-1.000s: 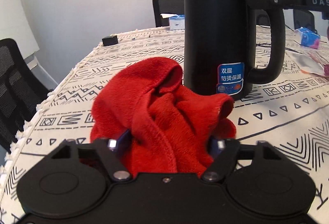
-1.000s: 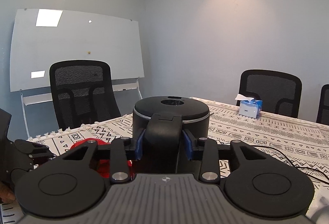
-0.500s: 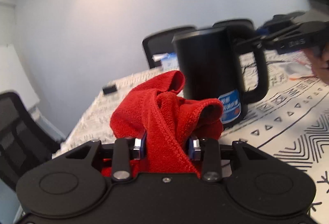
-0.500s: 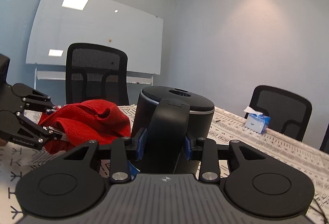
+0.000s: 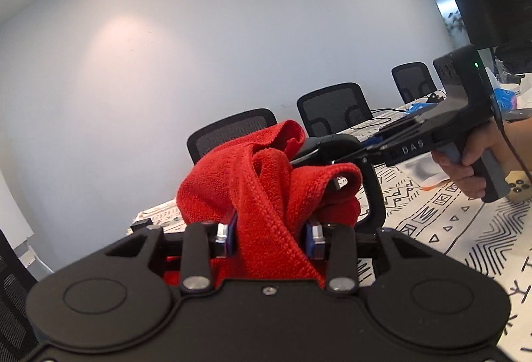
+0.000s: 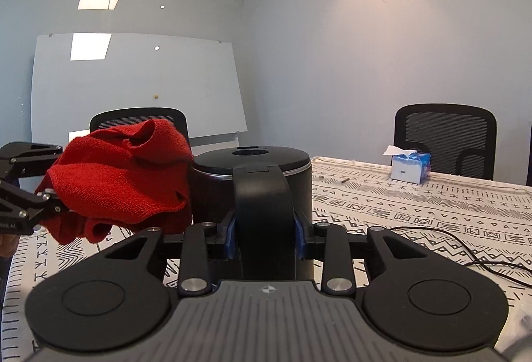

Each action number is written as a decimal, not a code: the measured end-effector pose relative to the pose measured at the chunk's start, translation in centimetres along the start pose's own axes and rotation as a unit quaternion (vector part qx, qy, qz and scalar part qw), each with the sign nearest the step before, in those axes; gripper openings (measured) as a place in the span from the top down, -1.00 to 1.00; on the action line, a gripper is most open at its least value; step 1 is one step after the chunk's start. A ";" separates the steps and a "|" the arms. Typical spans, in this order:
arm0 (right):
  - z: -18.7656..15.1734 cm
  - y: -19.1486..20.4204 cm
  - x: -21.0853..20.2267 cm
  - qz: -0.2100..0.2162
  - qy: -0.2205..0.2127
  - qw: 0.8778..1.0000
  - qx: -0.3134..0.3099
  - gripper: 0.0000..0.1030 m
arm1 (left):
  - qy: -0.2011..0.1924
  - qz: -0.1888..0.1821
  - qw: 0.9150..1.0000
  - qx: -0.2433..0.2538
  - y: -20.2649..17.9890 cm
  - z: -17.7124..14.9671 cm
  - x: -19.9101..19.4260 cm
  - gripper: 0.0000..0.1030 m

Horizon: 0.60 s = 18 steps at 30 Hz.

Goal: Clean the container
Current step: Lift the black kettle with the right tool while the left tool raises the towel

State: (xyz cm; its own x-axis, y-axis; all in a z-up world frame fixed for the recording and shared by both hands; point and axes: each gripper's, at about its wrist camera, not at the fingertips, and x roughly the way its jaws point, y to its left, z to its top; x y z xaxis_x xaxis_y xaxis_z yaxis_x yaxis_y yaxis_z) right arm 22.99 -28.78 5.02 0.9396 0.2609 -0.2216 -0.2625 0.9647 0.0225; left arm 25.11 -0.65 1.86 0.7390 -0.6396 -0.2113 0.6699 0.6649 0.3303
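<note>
My left gripper [image 5: 270,237] is shut on a crumpled red cloth [image 5: 266,192], held up in the air against the side of a black kettle [image 6: 252,176]. In the left wrist view the cloth hides most of the kettle; only its handle [image 5: 372,195] shows. My right gripper [image 6: 264,237] is shut on the kettle's handle [image 6: 262,205] from behind. The kettle's lid [image 6: 251,157] is closed. In the right wrist view the cloth [image 6: 123,176] hangs at the kettle's left, with the left gripper [image 6: 50,194] beyond it.
The table wears a white cloth with black patterns [image 6: 415,212]. A blue tissue box [image 6: 410,166] stands at its far side, a black cable [image 6: 465,249] lies to the right. Black office chairs [image 6: 445,139] ring the table. A whiteboard [image 6: 133,86] leans on the wall.
My left gripper closed on the red cloth and lifted it off the table up to the kettle's upper side. The right gripper kept its grip on the handle.
</note>
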 end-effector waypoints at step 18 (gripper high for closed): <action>3.2 -0.9 1.2 0.024 0.119 0.992 -0.030 0.40 | 0.118 -0.071 0.986 -0.092 1.4 0.0 5.3 0.23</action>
State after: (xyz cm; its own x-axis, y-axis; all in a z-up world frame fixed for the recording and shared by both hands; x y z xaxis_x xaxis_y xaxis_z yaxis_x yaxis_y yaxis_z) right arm 25.09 -29.18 7.89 0.8492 0.2844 -0.4449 -0.3260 0.9452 -0.0182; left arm 29.96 -3.06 1.24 0.6186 -0.6376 -0.4591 0.7528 0.6483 0.1140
